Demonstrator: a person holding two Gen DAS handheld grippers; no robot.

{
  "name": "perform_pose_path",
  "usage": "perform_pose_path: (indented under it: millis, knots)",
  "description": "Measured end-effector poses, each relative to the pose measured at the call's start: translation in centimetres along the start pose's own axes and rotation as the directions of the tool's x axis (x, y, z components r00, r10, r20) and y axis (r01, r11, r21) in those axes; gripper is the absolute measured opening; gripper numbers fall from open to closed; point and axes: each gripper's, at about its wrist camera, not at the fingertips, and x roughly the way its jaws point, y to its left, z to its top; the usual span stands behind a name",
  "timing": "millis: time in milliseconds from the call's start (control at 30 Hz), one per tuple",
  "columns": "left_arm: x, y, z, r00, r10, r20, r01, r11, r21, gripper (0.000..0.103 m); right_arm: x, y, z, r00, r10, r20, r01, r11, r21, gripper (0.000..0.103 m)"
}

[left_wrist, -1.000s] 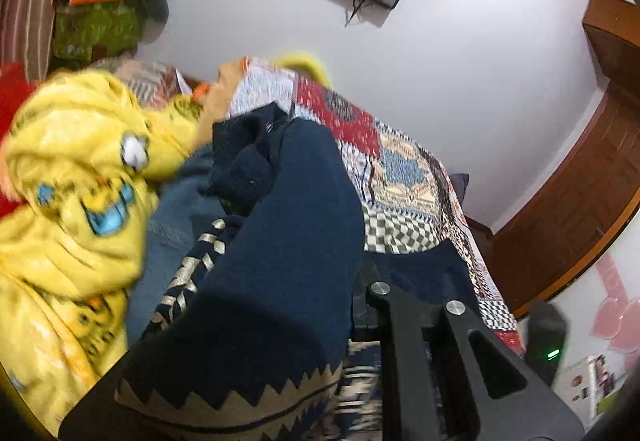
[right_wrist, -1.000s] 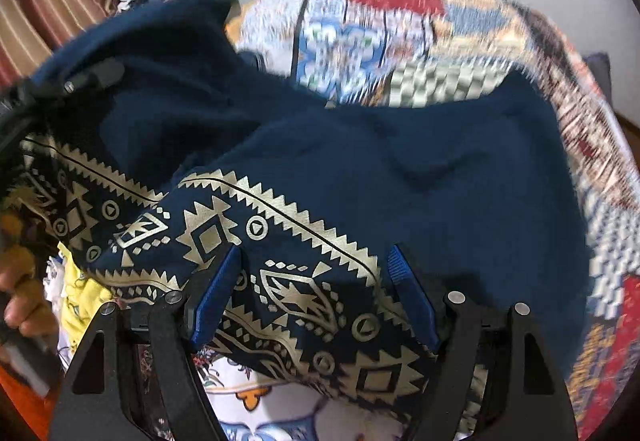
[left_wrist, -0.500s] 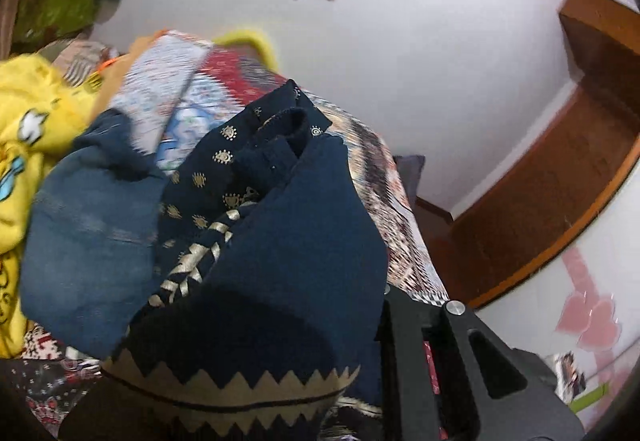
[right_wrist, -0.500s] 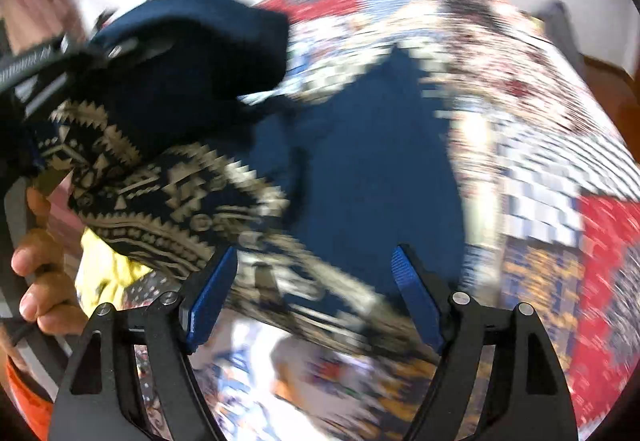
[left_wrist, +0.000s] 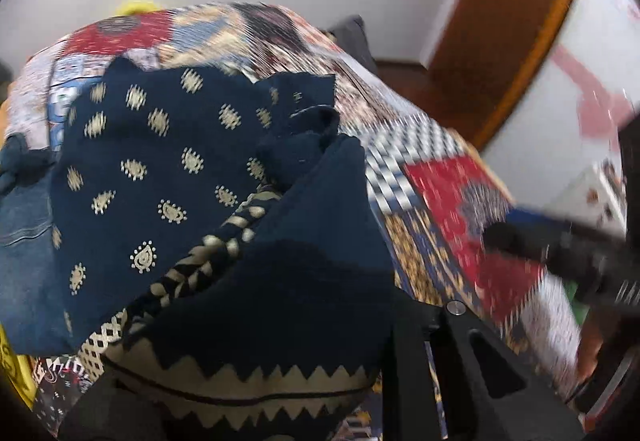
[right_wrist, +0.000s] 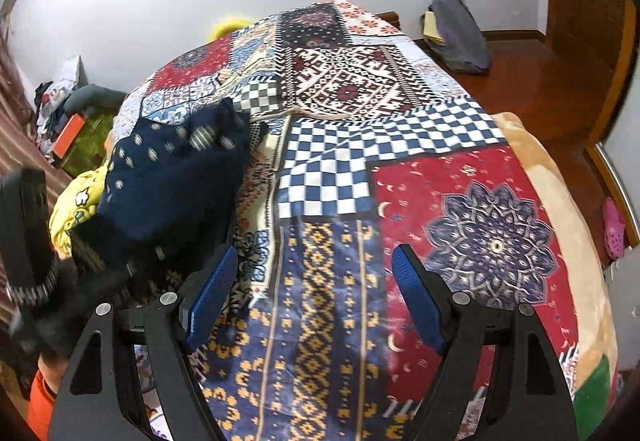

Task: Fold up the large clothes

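The left gripper is clamping the navy garment, bunching it over the clothes pile beside the quilt, seemingly for stacking. The right gripper is hovering wide open and empty above the quilt, probably freeing itself for another item.

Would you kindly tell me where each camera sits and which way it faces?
Left wrist: on the left gripper, tilted down at the navy gold-printed garment it clamps; own black fingers show.
Right wrist: on the right gripper, jaws open and empty, tilted down over the patchwork bedspread; blue pads show.
Shared: garment, bedspread.
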Motion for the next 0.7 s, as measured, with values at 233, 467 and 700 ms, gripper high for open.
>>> perform_pose_path:
  millis: [233, 467, 700]
  knots:
    - [-0.7, -2.2, -1.5, 0.999, -0.016, -0.030, 0.021, 0.986, 0.167, 0.061, -2.1, 0.2, -0.1, 0.999, 0.026, 0.025, -0.026, 1.000, 0.011, 0.077]
    - [-6.5, -1.2, -2.2, 0.997, -0.077, 0.007, 0.076, 0.990, 0.115, 0.083, -4.5, 2.3, 1.1, 0.993, 0.064, 0.094, -0.061, 0.997, -0.037, 0.077]
    - [-11.8, 4.1, -0.1, 0.988, 0.080, 0.132, -0.087, 0.995, 0.046, 0.094, -3.8, 6.8, 2.0, 0.986, 0.127, 0.110, -0.111, 0.984, -0.142, 0.077]
